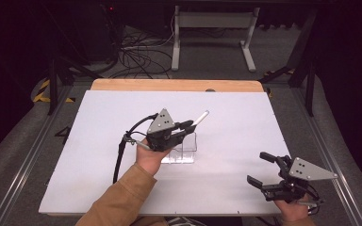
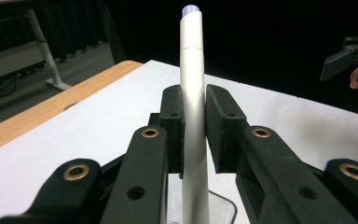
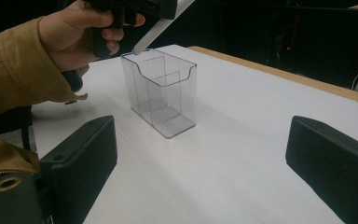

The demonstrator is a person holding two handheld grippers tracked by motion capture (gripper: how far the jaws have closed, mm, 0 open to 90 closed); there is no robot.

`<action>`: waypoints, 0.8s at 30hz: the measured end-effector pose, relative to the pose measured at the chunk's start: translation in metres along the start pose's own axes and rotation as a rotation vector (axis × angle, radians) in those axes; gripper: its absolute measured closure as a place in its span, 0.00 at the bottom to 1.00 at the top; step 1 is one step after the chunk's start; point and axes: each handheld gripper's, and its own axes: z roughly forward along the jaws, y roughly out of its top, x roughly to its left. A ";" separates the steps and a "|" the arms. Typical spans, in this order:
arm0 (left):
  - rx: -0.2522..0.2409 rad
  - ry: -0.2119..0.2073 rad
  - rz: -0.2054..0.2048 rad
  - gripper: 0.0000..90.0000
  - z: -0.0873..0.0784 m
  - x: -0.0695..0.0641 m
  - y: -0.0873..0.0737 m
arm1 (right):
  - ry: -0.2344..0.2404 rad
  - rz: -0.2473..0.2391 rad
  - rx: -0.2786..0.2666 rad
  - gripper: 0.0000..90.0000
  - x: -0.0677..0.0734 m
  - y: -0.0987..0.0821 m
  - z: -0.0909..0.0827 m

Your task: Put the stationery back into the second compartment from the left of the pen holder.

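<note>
**A lab recording bay**

This looks like a lab or test room. A white board (image 1: 122, 155) lies over a wooden table (image 1: 169, 85) in a dark, curtained space. Loose cables (image 1: 136, 54) sprawl across the grey floor (image 1: 207, 66), a white desk frame (image 1: 212, 28) stands behind, and hazard tape (image 1: 41, 92) marks the metal framing.

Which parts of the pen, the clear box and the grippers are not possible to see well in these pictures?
- Pen lower end: in the left gripper view the bottom edge cuts it off; in the right gripper view the left gripper covers its upper part.
- Clear holder: in the high view the left gripper and hand cover most of it.
- Right gripper: in its own view the edges cut its open jaws.
</note>
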 end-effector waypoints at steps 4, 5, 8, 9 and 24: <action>0.004 0.019 0.004 0.87 0.000 0.004 -0.004 | 0.002 0.000 0.004 0.11 0.000 0.000 0.000; 0.006 0.024 -0.002 0.87 0.000 0.005 -0.004 | 0.002 0.000 0.004 0.11 0.000 0.000 0.000; 0.005 0.032 -0.008 0.87 -0.002 0.007 -0.006 | 0.000 -0.001 0.003 0.11 0.000 0.000 0.000; 0.006 0.035 -0.006 0.87 -0.002 0.007 -0.007 | 0.001 -0.001 0.003 0.11 0.000 0.000 0.000; 0.026 0.050 -0.013 0.87 0.000 0.006 -0.016 | 0.015 -0.009 0.003 0.11 0.000 0.002 0.004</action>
